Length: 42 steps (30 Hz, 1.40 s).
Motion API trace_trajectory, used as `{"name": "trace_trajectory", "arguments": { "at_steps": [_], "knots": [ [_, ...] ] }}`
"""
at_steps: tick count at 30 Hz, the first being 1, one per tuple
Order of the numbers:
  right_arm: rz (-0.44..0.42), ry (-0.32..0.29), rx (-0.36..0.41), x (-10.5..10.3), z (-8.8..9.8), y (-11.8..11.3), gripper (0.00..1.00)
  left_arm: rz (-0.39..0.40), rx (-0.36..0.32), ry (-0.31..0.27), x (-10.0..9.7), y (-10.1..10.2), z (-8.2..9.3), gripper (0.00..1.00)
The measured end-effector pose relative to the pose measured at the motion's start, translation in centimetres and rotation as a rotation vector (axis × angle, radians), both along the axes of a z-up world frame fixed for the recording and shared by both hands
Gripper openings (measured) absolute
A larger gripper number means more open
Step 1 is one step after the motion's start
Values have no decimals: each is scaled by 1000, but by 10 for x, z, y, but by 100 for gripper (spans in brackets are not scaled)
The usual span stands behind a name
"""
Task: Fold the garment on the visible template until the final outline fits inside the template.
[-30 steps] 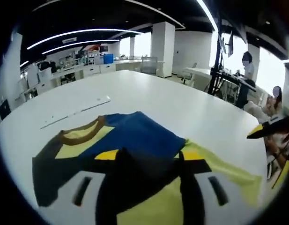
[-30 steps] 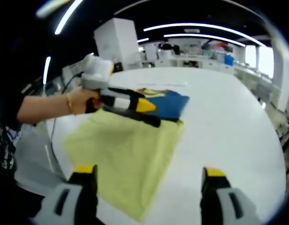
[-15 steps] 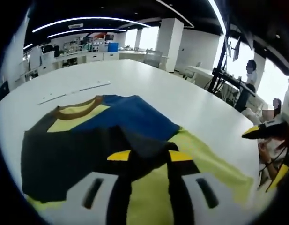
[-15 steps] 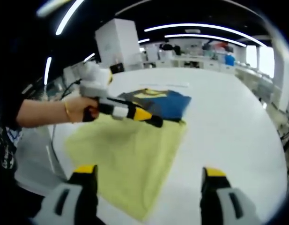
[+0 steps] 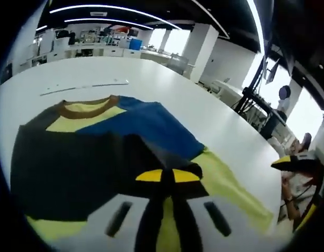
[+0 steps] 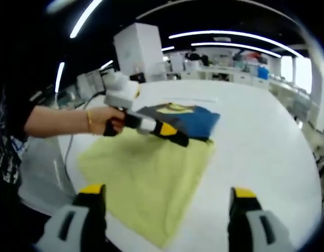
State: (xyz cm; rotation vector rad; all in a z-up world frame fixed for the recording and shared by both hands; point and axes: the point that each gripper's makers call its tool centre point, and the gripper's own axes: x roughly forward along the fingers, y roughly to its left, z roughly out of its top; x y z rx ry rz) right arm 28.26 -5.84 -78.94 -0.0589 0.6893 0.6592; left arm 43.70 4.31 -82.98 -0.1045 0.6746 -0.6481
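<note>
A yellow T-shirt (image 5: 225, 178) lies flat on the white table (image 5: 167, 89). Its collar (image 5: 83, 106) is brown, with a blue part (image 5: 146, 126) and a dark grey part (image 5: 62, 163) lying over its top. My left gripper (image 5: 168, 176) is shut, its yellow tips pressed together on a raised fold of the dark fabric. From the right gripper view, the left gripper (image 6: 177, 139) rests where the yellow T-shirt (image 6: 146, 173) meets the blue part (image 6: 201, 119). My right gripper (image 6: 167, 197) is held open over the shirt's near hem, holding nothing.
A long white strip (image 5: 83, 86) lies on the table beyond the collar. A hand (image 6: 106, 121) holds the left gripper. The right gripper's tip (image 5: 293, 161) enters the left gripper view from the right. The table edge (image 6: 51, 168) runs along the left. People and desks stand in the background.
The left gripper's jaws have gone from apart to shut on the dark fabric. It has moved forward and lower over the shirt. The right gripper stayed open and nearly still.
</note>
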Motion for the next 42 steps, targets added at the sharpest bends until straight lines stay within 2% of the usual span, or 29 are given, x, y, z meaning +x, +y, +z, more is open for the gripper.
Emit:
{"name": "trace_trajectory", "arguments": {
  "at_steps": [7,12,16,18,21,29,33,37,40,42],
  "knots": [
    [-12,1,1,1,0,-3,98,-12,-12,-7,10,-4,4,0],
    [-21,3,3,0,-1,-5,98,-54,-5,-46,9,-19,19,0],
    [-28,4,5,1,-3,-7,98,-79,7,-62,23,-29,22,0],
    [-32,5,5,1,-3,-8,97,-88,6,-71,21,-36,28,0],
    [-38,10,9,1,-4,-9,97,-92,-4,-75,35,-42,27,0],
    [-42,13,4,4,-6,-14,97,-125,44,-84,33,-57,24,0],
    [-40,12,5,6,-5,-14,97,-133,63,-74,37,-58,14,0],
    [-37,9,9,6,-4,-12,98,-156,44,-64,34,-63,13,7],
    [-32,5,9,6,-3,-11,98,-167,72,-89,26,-62,17,22],
    [-28,4,10,7,-3,-10,98,-158,98,-99,29,-58,16,32]
  ]
}}
